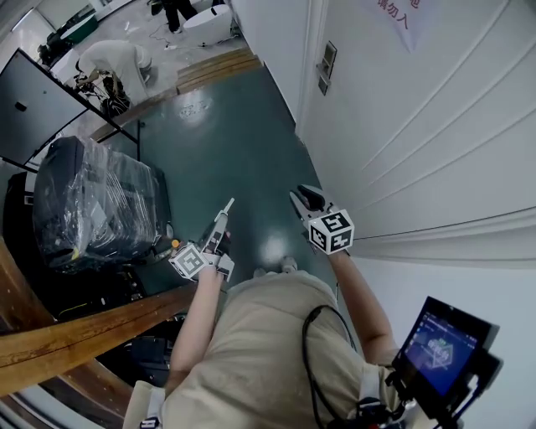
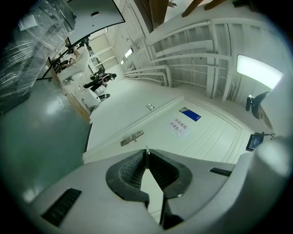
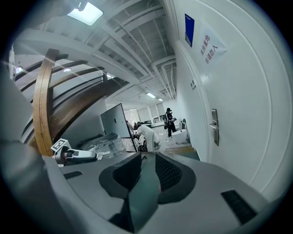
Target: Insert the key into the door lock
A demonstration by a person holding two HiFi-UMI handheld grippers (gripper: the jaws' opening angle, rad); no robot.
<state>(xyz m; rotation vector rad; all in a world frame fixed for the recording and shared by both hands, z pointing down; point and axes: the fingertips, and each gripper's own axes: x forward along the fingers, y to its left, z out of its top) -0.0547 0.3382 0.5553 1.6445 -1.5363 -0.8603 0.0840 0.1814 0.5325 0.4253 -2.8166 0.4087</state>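
Left gripper [image 2: 146, 154] pinches key [image 2: 147, 150], tip forward so I can aim at lock [image 2: 132, 137]; well apart | right gripper [image 3: 147, 158] spread, empty, spare

Key [image 2: 146, 149]: only a thin edge shows at the tips of the left gripper [image 2: 147, 155]. The rest is buried between the pads. In the head view it is too small to pick out.

Door lock [image 1: 327, 60], 1 o'clock in the head view: keyhole too small to tell.

Notice [image 1: 394, 12] on the door [image 1: 435, 126], 1 o'clock: cut by the top edge.

Wrapped bulk [image 1: 92, 201], 9 o'clock: contents blurred under film.

Tablet [image 1: 440, 348], 5 o'clock: screen detail too small to read.
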